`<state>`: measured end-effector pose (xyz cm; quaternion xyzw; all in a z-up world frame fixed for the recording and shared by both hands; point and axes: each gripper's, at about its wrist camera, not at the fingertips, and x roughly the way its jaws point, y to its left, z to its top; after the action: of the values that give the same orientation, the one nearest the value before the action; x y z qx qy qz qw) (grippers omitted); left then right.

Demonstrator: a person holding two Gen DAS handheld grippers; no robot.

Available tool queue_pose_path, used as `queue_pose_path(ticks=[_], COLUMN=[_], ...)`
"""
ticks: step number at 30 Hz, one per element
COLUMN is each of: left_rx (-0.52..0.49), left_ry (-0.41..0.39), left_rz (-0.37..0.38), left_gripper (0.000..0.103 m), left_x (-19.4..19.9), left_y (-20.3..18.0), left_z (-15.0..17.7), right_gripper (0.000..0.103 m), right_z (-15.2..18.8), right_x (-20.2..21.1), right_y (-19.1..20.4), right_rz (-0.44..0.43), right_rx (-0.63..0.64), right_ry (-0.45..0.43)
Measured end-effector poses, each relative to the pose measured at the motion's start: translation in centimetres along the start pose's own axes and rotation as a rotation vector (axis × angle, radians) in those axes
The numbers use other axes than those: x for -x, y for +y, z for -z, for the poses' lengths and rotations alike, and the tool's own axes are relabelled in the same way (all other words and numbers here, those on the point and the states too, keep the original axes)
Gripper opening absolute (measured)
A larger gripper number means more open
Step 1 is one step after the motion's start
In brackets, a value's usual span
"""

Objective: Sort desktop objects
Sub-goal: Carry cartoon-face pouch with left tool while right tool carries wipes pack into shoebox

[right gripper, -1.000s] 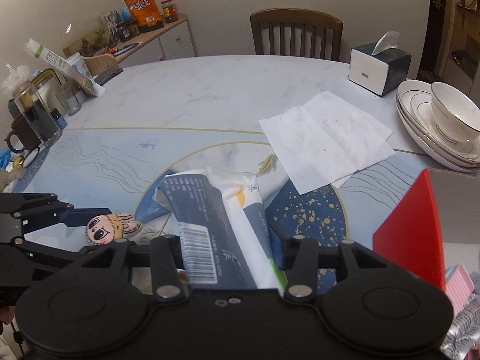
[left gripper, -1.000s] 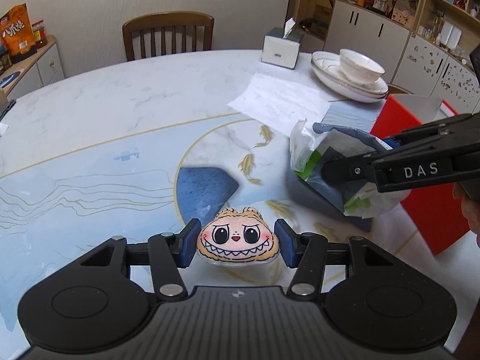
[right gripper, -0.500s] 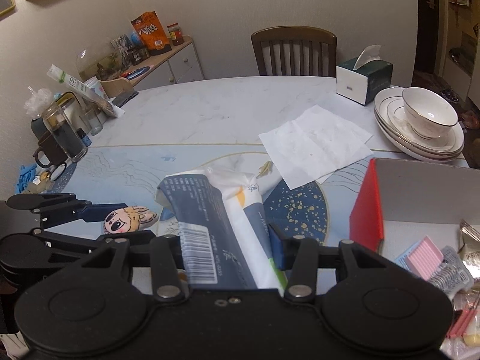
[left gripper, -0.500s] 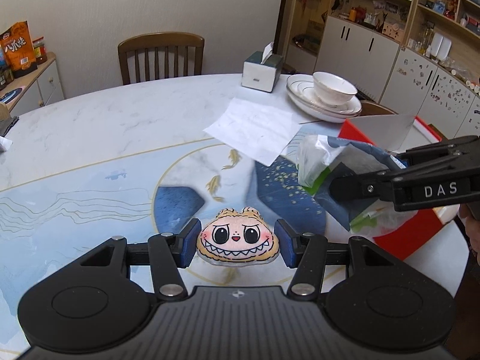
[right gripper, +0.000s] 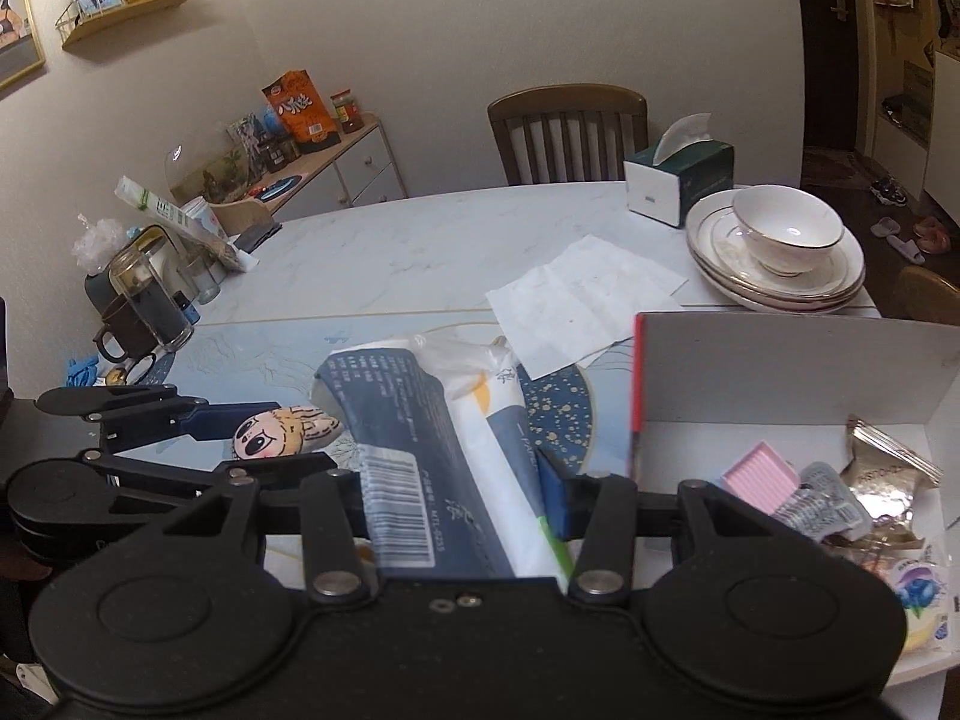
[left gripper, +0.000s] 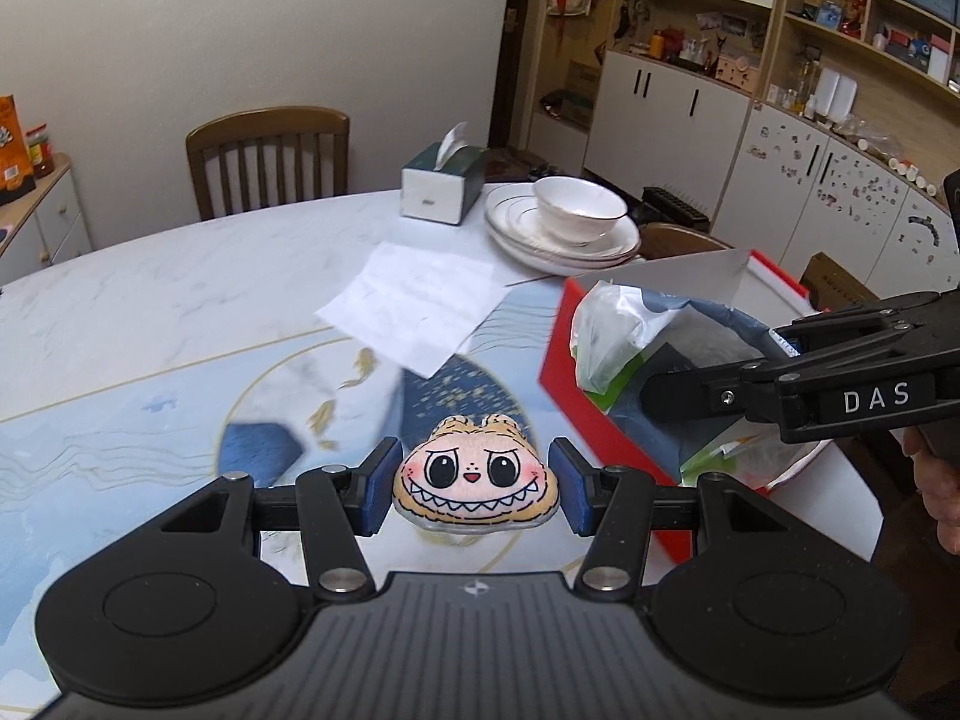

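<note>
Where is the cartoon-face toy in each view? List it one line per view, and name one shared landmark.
Left wrist: cartoon-face toy at bottom centre, between the left claw's blue pads.
Right wrist: toy at lower left, seen side-on in that claw.
Shared landmark: tissue box by the stacked plates.

Only really clear text is "DAS" in white on the right gripper [left gripper: 672, 402] arm. The tissue pack [right gripper: 432, 468] has a barcode, digits too blurry. Orange snack bag [right gripper: 302, 111] shows "八" plus unreadable characters.

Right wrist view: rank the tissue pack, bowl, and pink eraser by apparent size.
1. Tissue pack, largest, though it sits close to the camera in the right gripper.
2. Bowl.
3. Pink eraser, smallest.
</note>
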<state>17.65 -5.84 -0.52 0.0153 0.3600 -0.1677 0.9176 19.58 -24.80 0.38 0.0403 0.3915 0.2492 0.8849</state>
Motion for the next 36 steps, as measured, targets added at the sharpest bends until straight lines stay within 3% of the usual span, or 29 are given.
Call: queue_pose_path(ticks=[22, 36], left_rx=[-0.087, -0.208], left_ry=[-0.010, 0.071], left_rz=[0.055, 0.109], left_gripper=[0.053, 0.053], left_x=[-5.2, -12.0], left_y=[-9.9, -16.0], left_z=[-3.8, -5.2], right_gripper=[0.046, 0.046], right_z=[0.9, 2.4], right_x=[4.7, 5.7], right_y=[-10.5, -18.2], right_rz=[0.082, 0.207], right_rx=[-0.058, -0.128], right_ry=[-0.049, -0.038])
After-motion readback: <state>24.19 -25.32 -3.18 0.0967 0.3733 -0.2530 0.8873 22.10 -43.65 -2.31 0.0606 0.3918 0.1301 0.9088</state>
